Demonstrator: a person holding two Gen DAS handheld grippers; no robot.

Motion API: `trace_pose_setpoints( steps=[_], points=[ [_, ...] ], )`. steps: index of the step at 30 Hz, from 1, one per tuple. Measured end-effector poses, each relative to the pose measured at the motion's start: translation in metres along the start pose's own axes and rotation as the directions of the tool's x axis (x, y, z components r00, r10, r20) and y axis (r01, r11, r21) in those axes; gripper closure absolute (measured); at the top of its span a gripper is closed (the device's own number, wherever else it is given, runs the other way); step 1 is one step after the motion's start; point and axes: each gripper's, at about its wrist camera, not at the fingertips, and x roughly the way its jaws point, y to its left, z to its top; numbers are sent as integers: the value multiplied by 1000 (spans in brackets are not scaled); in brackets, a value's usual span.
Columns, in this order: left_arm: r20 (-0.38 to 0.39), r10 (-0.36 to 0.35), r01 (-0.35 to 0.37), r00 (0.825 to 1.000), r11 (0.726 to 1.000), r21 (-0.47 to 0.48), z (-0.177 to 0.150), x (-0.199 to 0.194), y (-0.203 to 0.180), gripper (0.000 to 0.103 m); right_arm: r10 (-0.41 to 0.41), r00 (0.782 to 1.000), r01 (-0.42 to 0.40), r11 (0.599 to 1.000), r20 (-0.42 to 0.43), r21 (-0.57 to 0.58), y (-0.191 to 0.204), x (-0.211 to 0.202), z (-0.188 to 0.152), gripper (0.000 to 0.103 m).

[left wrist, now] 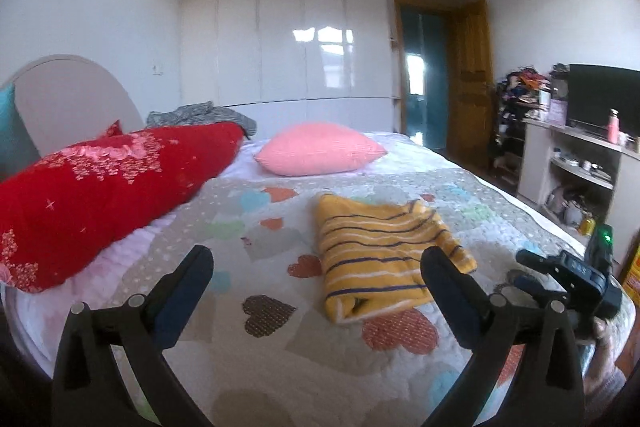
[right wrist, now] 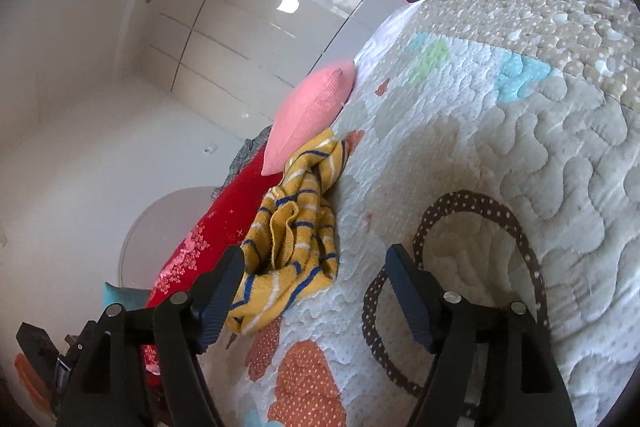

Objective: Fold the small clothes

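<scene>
A small yellow garment with dark blue and white stripes (left wrist: 380,255) lies folded over on the quilted bedspread (left wrist: 280,359). My left gripper (left wrist: 316,267) is open and empty, hovering above the bed just short of the garment's near edge. In the left wrist view my right gripper (left wrist: 568,279) shows at the bed's right edge, its fingers not visible there. In the right wrist view, which is rolled sideways, the garment (right wrist: 292,231) lies bunched just ahead of my right gripper (right wrist: 316,267), which is open and empty with its left finger close to the cloth.
A red quilt (left wrist: 104,195) and a pink pillow (left wrist: 320,149) lie at the head of the bed, with a grey garment (left wrist: 204,115) behind. White wardrobes (left wrist: 288,39) line the far wall. A shelf unit with a TV (left wrist: 600,103) stands right of the bed.
</scene>
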Motion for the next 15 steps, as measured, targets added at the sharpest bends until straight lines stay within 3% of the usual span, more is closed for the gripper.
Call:
trace_pose_setpoints(
  steps=[4, 7, 9, 11, 15],
  points=[
    [-28, -43, 43, 999, 999, 15, -4, -1, -8, 0, 123, 991, -129, 987, 58, 96, -15, -12, 1, 23],
    [-38, -44, 45, 998, 999, 23, -7, 0, -13, 0, 268, 947, -304, 925, 176, 228, -40, -27, 1, 23],
    [-61, -50, 52, 997, 998, 23, -9, 2, -14, 0, 320, 924, -372, 878, 208, 303, -51, -32, 3, 23],
    [-68, -49, 50, 997, 999, 17, -11, 3, -15, 0, 338, 929, -369, 872, 150, 322, -51, -30, 7, 22],
    [-55, -47, 48, 997, 999, 1, -11, 0, -12, 0, 223, 975, -219, 954, 3, 207, -22, -28, 12, 15]
  ],
)
